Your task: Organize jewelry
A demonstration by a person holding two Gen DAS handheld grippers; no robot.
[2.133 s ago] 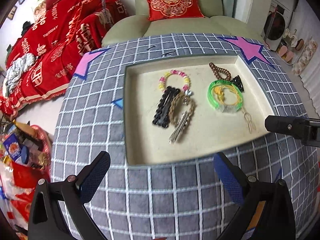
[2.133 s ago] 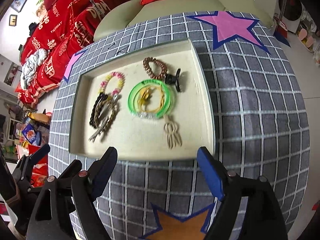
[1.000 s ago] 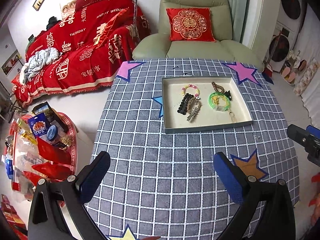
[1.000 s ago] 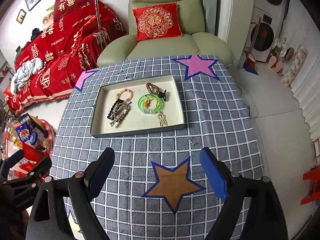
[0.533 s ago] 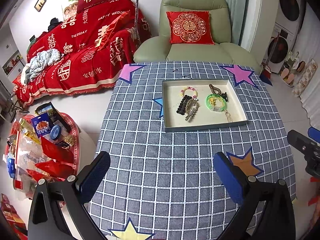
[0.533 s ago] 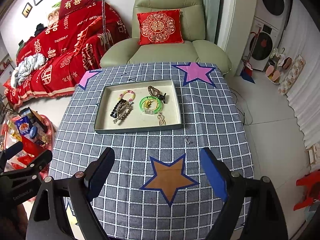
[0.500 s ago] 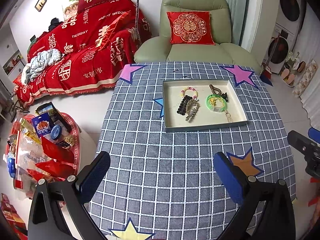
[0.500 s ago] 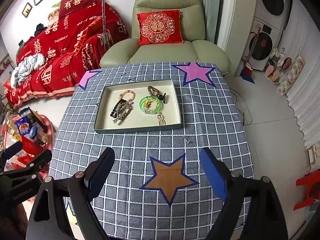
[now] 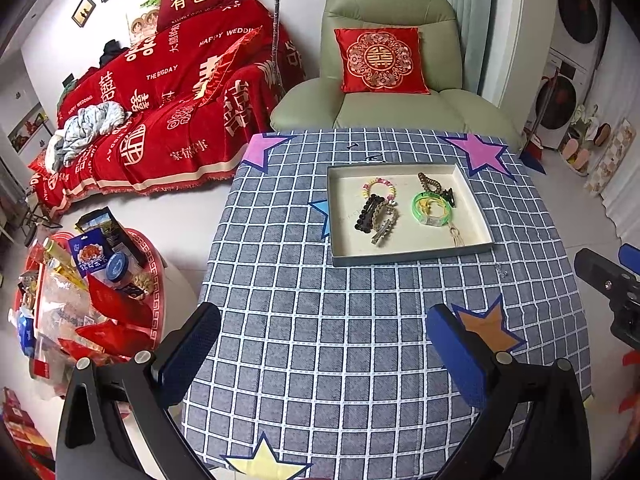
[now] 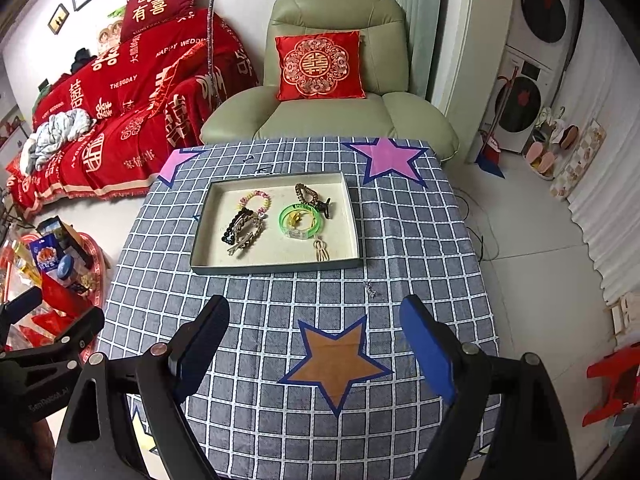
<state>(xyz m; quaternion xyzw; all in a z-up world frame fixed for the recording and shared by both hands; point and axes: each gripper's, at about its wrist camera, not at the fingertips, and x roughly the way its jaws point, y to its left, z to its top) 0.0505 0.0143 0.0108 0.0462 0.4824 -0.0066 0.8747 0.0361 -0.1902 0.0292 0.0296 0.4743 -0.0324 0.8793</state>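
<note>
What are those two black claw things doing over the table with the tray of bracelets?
A person holds them. The left gripper and right gripper are both open and empty, above the checked tablecloth. The tray holds a green bangle, a pink bead bracelet, hair clips and ties. One tiny piece lies outside the tray on the cloth.
</note>
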